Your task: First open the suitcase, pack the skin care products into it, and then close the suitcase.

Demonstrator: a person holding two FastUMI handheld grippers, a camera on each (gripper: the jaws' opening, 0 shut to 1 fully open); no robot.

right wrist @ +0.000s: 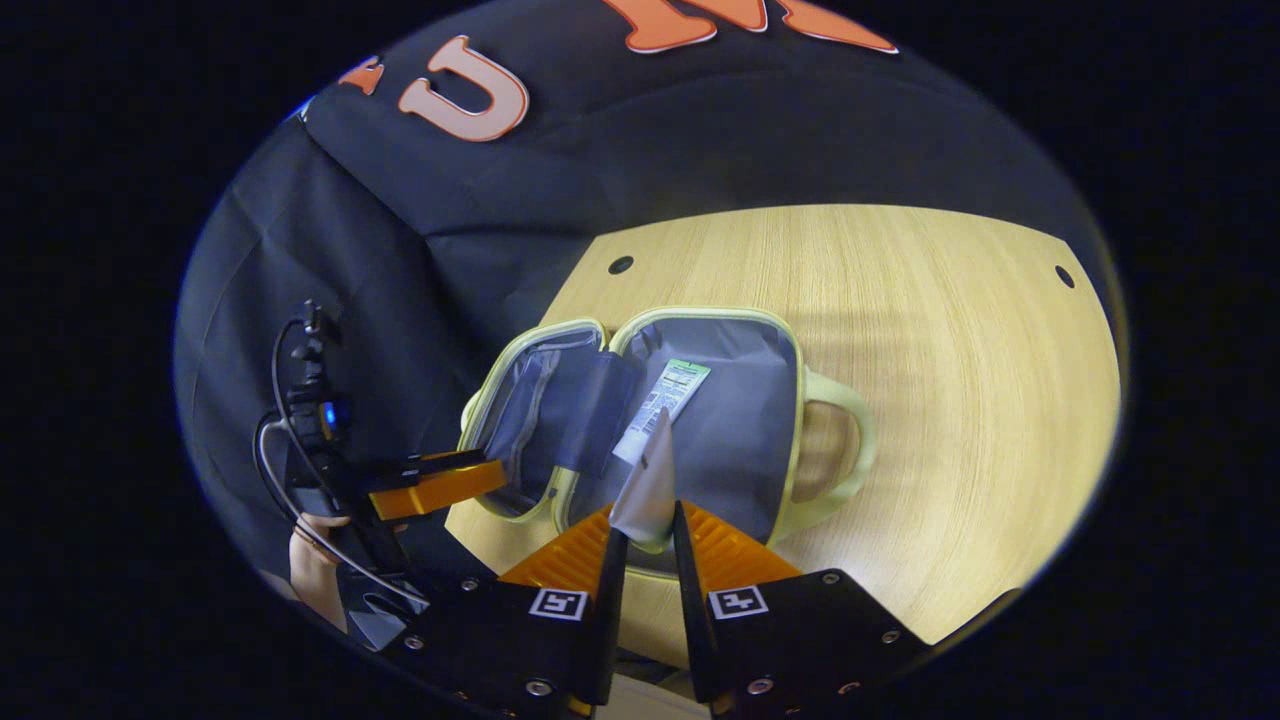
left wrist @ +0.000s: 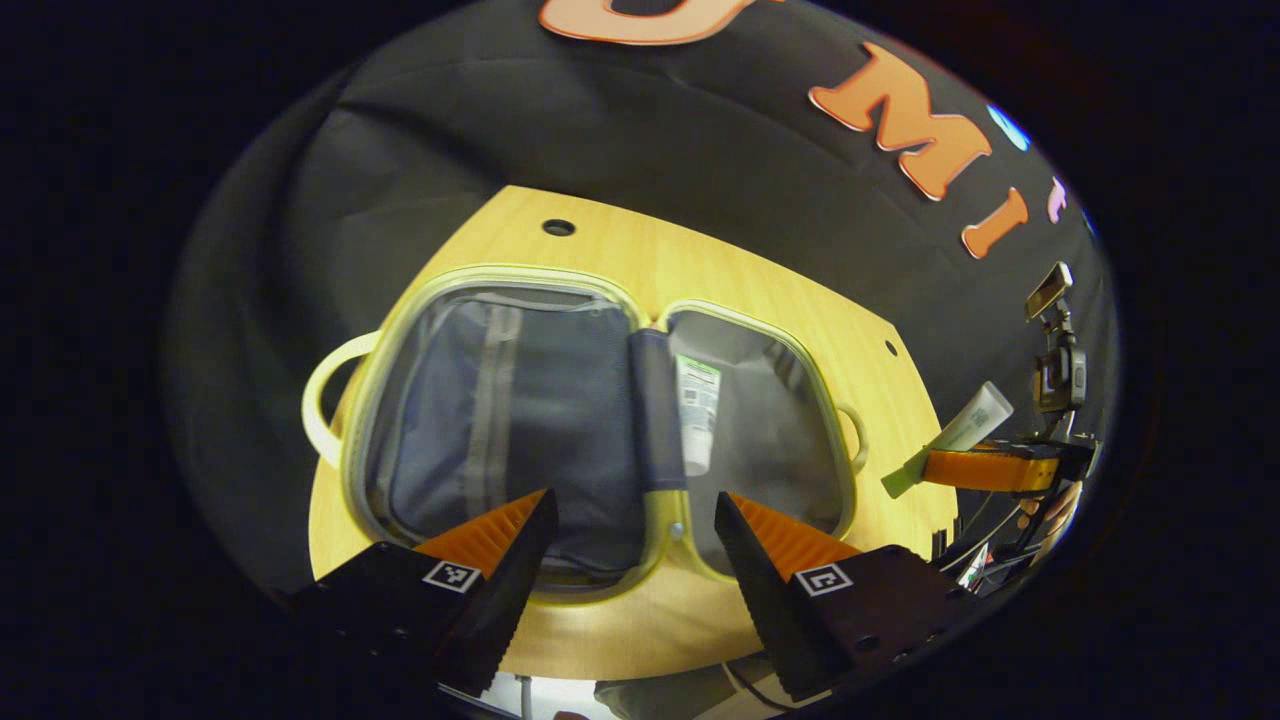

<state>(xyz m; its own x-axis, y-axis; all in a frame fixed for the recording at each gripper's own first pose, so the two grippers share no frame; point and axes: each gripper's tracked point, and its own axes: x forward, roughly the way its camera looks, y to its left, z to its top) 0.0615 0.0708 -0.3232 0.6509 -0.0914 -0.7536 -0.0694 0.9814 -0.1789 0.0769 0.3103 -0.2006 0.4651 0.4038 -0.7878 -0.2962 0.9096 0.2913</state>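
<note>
The booth is showing a black cloth wall behind a light wooden table (right wrist: pixel 950 380) with small round holes. On it the suitcase (left wrist: pixel 500 420) is lying wide open, both halves flat, w/ pale yellow-green rim and zip, grey-blue fabric lining, and a handle at each outer end. It is looking soft-sided and light, so I am guessing it will be sliding or folding if pushed at one side only; for closing, the rim or handle of one half is the best place to be taking hold.

In the right half one tube (left wrist: pixel 697 410) is already lying near the hinge, white w/ a green band on top of its label. The right gripper (right wrist: pixel 648 545) is clenching a second tube (right wrist: pixel 648 480) by its flat crimped end, just above the suitcase's near edge; in the left gripper view this tube is pointing its green cap down and away. Tubes like these are prob. light, squeezable and a bit slippery, so the stiffer crimp is a sensible grip.

The left gripper (left wrist: pixel 635 525) is hovering released, jaws wide apart, over the near rim at the hinge.
</note>
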